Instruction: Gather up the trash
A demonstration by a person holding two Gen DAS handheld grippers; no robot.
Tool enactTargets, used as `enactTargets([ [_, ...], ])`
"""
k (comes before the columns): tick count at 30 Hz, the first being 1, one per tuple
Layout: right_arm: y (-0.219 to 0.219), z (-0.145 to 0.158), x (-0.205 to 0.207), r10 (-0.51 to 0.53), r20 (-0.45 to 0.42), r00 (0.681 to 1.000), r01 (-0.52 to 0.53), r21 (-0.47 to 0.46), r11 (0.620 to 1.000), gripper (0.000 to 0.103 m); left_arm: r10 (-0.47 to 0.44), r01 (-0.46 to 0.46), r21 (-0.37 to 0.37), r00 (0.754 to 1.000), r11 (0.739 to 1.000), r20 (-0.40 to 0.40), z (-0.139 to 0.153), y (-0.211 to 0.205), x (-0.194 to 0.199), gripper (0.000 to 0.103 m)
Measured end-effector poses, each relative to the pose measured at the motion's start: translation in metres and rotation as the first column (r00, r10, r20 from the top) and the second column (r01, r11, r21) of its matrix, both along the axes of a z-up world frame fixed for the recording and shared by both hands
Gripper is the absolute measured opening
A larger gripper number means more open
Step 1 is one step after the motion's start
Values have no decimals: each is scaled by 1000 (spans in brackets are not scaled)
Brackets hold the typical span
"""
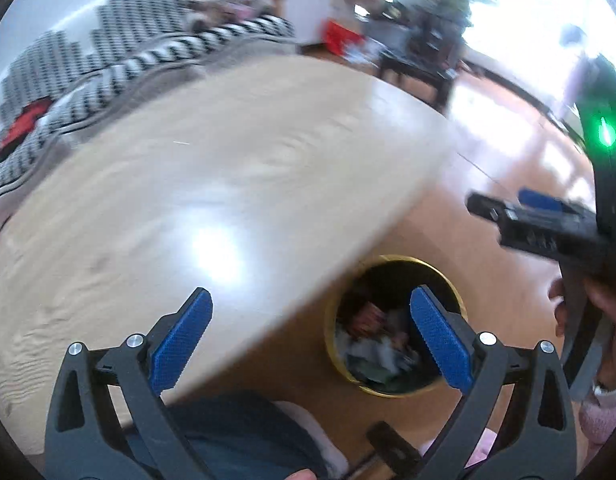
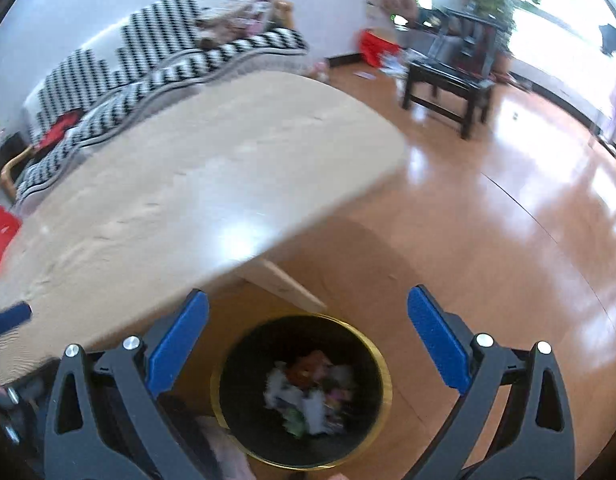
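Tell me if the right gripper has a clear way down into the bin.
Probably yes: the right gripper hangs open above the bin, whose mouth shows uncovered, with trash at the bottom. The table edge sits off to the side.

The left gripper (image 1: 309, 340) hangs with its blue-padded jaws spread wide and nothing between them, above the near edge of the wooden table (image 1: 212, 184). Just beyond that edge, on the floor, stands a round gold-rimmed bin (image 1: 395, 262) holding blurred mixed trash (image 1: 371, 348). Right of the table, the right gripper (image 1: 503, 216) shows side-on. Behind the table lies a black-and-white patterned sofa (image 1: 120, 44).
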State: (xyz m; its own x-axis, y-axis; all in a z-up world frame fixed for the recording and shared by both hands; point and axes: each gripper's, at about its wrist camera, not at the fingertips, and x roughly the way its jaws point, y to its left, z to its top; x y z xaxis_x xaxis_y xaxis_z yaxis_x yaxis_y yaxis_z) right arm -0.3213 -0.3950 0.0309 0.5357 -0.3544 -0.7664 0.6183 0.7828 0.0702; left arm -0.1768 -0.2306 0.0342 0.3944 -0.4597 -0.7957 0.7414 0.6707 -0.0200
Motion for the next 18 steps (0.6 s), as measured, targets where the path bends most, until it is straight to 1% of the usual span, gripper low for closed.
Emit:
enactTargets([
  [1,7,4,9,13,3,1000,-13,-2,1000,96,33,-32,-10,999,999,18,7,13,11,96],
  [2,18,8,22,32,8,999,-32,-3,999,96,94,-93,-22,994,995,54,17,34,27,96],
  [4,40,18,45,74,13,997,-74,3,997,96,164,-161,-35,983,986,86,27,61,46,96],
  [7,74,31,80,138,13,990,-138,5,990,96,283,-278,-54,951,959,122,40,111,80,96],
  [9,93,41,107,179,19,984,-180,6,984,96,331,-327,-50,934,944,137,48,130,92,96],
  [11,117,50,135,227,28,973,-227,-3,974,96,374,-371,-47,916,927,146,48,150,109,96],
  [13,135,53,162,263,28,964,-263,-16,965,96,408,-405,-51,903,913,137,48,167,123,96],
  [14,149,53,181,290,29,956,-290,-21,957,96,426,-423,-58,896,904,125,45,177,131,96],
  [16,164,50,205,319,34,947,-319,-21,948,96,458,-453,-64,882,889,111,38,189,145,96],
  [17,175,46,224,336,37,941,-336,-19,942,96,475,-472,-55,873,880,107,32,193,153,96],
  [18,181,43,235,348,36,937,-347,-19,938,96,491,-488,-47,865,871,106,29,198,156,96],
])
